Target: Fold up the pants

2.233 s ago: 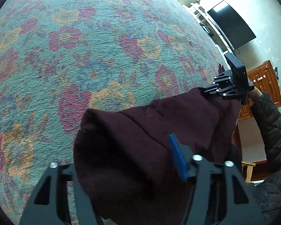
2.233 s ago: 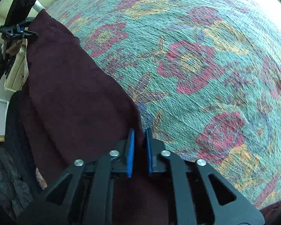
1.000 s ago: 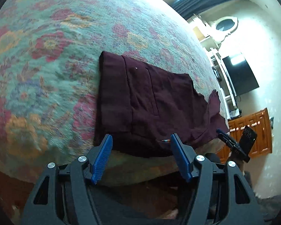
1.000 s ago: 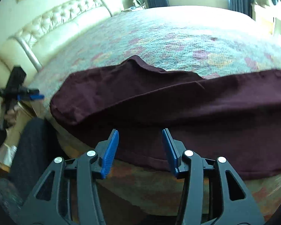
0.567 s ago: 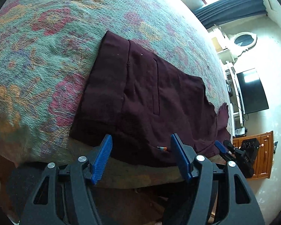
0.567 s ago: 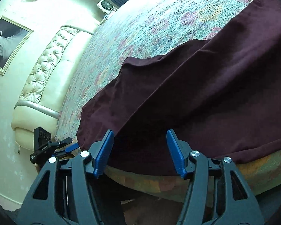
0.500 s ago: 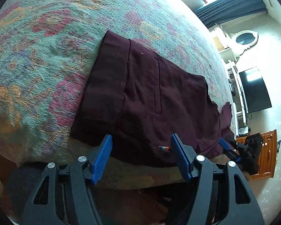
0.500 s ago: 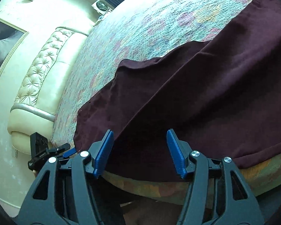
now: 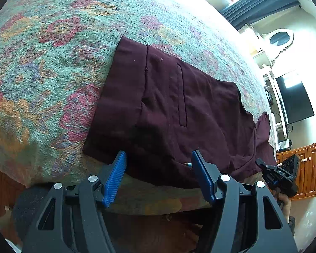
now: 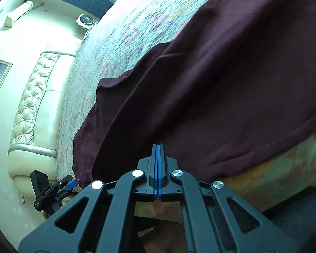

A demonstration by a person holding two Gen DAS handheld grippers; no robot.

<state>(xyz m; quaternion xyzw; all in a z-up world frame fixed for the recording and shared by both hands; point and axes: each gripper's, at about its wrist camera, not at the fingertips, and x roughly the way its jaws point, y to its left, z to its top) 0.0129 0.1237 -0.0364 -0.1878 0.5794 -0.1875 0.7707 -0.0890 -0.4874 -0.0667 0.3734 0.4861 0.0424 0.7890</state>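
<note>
pants [image 9: 179, 105], maroon: lay flat at near edge of floral bedspread [image 9: 42, 63], hem overhanging. judged soft, light, limp; best pinched at edge corners. left gripper [image 9: 158, 177] spread, empty, short of cloth. right gripper [image 10: 157, 166] pressed together, apparently empty.

Two wrist fisheyes, both angled down at the near bed edge from opposite ends of the pants.

Your left wrist view looks along the open left gripper [image 9: 158, 174] from just off the bed edge [image 9: 153, 198], close in, facing across the pants [image 9: 179, 109] toward the TV [image 9: 293, 99] and wooden cabinet [image 9: 307, 170]; your right wrist view looks along the closed right gripper [image 10: 157, 166], rolled, equally close, facing the tufted headboard [image 10: 29, 103]. Both share the pants and floral bedspread [image 9: 42, 52], and each catches the other: right gripper [image 9: 269, 168] at far right, left gripper [image 10: 70, 184] at lower left.
</note>
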